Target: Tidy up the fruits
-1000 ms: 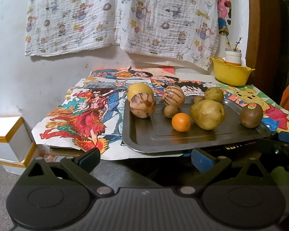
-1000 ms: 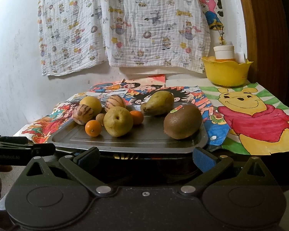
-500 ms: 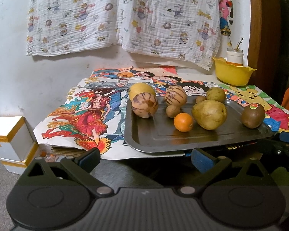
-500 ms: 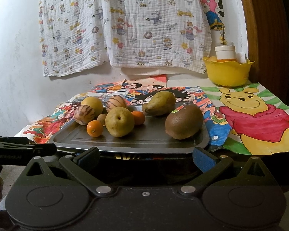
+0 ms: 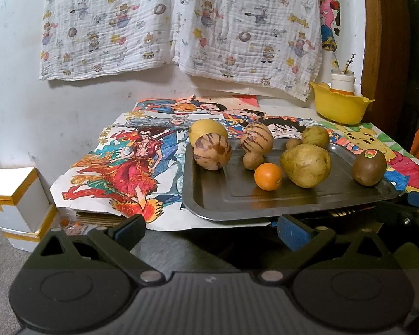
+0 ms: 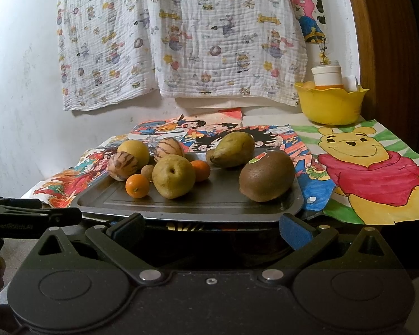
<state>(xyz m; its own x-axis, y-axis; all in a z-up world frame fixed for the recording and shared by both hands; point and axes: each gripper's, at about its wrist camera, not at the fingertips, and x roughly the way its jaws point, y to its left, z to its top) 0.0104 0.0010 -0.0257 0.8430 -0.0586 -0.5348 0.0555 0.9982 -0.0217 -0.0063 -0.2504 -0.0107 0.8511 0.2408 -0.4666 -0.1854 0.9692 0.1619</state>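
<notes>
Two tools hang short of the bench edge, each spread wide with nothing between its blue-padded tips: the left tool [image 5: 211, 231] and the right tool [image 6: 211, 229]. A shallow metal tray [image 5: 237, 201] with rounded corners and a dull grey sheen lies on bright cartoon drawings [image 5: 131, 167] on paper that cover the bench. All the fruit sits on or against the tray: a fuzzy brown kiwi [image 6: 266, 180] with a small sticker at the right end, a smooth, blunt green-yellow pear [image 6: 173, 176] near the middle, a longer pear [image 6: 233, 149] lying on its side behind it, two small glossy oranges [image 6: 137, 186], two round striped tan melons [image 5: 212, 152], small rough brown balls [image 5: 252, 160], and a yellow lemon [image 5: 206, 130] at the tray's far left corner. A scalloped yellow plastic bowl [image 6: 331, 103] stands at the back right. A crinkled printed cloth [image 6: 181, 33] hangs on the wall.
</notes>
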